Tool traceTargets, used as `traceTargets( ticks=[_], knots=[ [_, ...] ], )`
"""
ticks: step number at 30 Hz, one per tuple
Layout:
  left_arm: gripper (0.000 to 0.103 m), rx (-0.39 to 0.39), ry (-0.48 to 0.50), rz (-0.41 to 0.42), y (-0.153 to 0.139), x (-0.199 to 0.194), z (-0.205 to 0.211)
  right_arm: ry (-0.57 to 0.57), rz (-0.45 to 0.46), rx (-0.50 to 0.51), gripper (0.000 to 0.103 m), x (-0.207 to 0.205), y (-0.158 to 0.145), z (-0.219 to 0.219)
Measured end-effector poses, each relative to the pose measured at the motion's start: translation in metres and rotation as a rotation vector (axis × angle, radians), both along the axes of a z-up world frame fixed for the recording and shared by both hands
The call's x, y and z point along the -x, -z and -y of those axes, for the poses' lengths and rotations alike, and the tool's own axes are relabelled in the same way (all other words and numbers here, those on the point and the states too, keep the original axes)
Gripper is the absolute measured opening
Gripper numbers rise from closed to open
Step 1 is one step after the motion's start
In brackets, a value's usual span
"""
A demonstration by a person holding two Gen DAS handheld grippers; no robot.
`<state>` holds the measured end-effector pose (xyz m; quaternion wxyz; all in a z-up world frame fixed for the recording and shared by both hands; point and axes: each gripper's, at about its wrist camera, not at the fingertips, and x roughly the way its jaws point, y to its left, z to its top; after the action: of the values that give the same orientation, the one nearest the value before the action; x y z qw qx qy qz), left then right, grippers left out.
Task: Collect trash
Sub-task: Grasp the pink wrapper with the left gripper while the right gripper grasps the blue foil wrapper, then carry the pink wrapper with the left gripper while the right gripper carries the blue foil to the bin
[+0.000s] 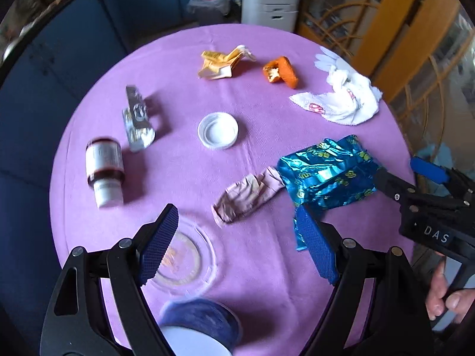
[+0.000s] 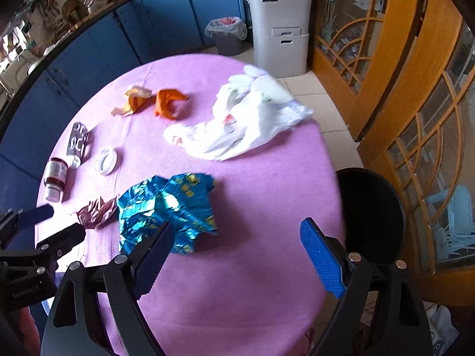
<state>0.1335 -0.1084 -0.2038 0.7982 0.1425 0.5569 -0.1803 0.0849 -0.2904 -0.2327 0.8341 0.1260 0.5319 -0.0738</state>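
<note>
Blue cabinets (image 2: 98, 50) behind — a wooden glass-paned door (image 2: 400, 68) alongside.

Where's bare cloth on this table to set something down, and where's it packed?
Free: the near right stretch of the purple tablecloth, bordered by the blue foil wrapper, the white plastic bag and the table edge. A smaller patch lies between the white lid and the orange wrapper. Crowded: the left side around the brown bottle, silver foil pack and clear lid.

This is a home kitchen or dining corner. A round table under a purple tablecloth (image 2: 237, 267) stands on pale floor tiles (image 2: 323, 101), with blue cabinets (image 2: 124, 38) along the wall and crockery and pots crowding the countertop (image 2: 74, 9). A lined waste bin (image 2: 227, 35), a tall grey plastic container (image 2: 280, 23) and wooden doors with etched glass panes (image 2: 415, 118) complete the room.
</note>
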Motion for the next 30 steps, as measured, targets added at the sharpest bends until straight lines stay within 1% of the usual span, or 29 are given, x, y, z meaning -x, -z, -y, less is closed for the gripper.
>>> traceTargets(
  ticks=[1,2,3,6,10,12,14,15,16,17,18,19,20,21,22,23,24,25,26,30],
  knots=[
    [0.075,0.0,0.025,-0.001,0.001,-0.002,0.002,0.002,-0.006,-0.003,0.084,-0.001,0.002,-0.001],
    [0.069,0.007,0.055,-0.012,0.003,-0.004,0.003,0.004,-0.013,-0.005,0.084,-0.001,0.003,-0.003],
    [0.066,0.002,0.081,-0.031,0.007,-0.006,0.004,0.006,-0.02,-0.004,0.084,-0.002,0.005,-0.005],
    [0.066,-0.005,0.125,-0.083,0.02,-0.012,0.002,0.01,-0.034,-0.012,0.084,-0.005,0.008,-0.01],
    [0.066,-0.004,0.155,-0.116,0.036,-0.019,-0.003,0.007,-0.053,0.005,0.084,-0.013,0.012,-0.018],
    [0.063,0.004,0.168,-0.138,0.044,-0.023,-0.006,0.0,-0.067,-0.004,0.084,-0.018,0.017,-0.02],
    [0.062,0.002,0.182,-0.118,0.044,-0.024,-0.006,-0.004,-0.08,-0.01,0.084,-0.023,0.021,-0.023],
    [0.061,-0.002,0.187,-0.112,0.044,-0.024,-0.006,-0.006,-0.074,0.014,0.084,-0.025,0.021,-0.026],
    [0.059,-0.004,0.188,-0.108,0.044,-0.025,-0.006,-0.018,-0.072,0.016,0.084,-0.027,0.02,-0.028],
    [0.057,-0.002,0.184,-0.104,0.044,-0.026,-0.007,-0.029,-0.073,0.015,0.084,-0.028,0.021,-0.031],
    [0.051,0.003,0.178,-0.099,0.043,-0.027,-0.009,-0.034,-0.072,0.023,0.083,-0.029,0.021,-0.033],
    [0.046,0.005,0.169,-0.094,0.042,-0.028,-0.012,-0.04,-0.062,0.041,0.076,-0.03,0.019,-0.036],
    [0.039,0.0,0.158,-0.091,0.041,-0.029,-0.014,-0.055,-0.056,0.05,0.067,-0.03,0.018,-0.04],
    [0.036,0.001,0.151,-0.093,0.041,-0.03,-0.015,-0.07,-0.054,0.071,0.049,-0.031,0.017,-0.044],
    [0.034,0.008,0.144,-0.096,0.04,-0.032,-0.019,-0.081,-0.045,0.081,0.028,-0.031,0.015,-0.047],
    [0.032,0.015,0.131,-0.097,0.039,-0.034,-0.022,-0.093,-0.035,0.088,0.019,-0.031,0.012,-0.05],
    [0.031,0.02,0.127,-0.1,0.039,-0.034,-0.023,-0.106,-0.019,0.096,0.009,-0.03,0.009,-0.053],
    [0.031,0.024,0.12,-0.102,0.039,-0.035,-0.026,-0.114,-0.006,0.101,0.004,-0.029,0.006,-0.053],
    [0.03,0.025,0.11,-0.102,0.039,-0.036,-0.027,-0.123,0.006,0.107,0.003,-0.028,0.004,-0.055],
    [0.029,0.033,0.059,-0.094,0.035,-0.037,-0.035,-0.128,0.039,0.106,0.001,-0.021,-0.005,-0.054]
  ],
)
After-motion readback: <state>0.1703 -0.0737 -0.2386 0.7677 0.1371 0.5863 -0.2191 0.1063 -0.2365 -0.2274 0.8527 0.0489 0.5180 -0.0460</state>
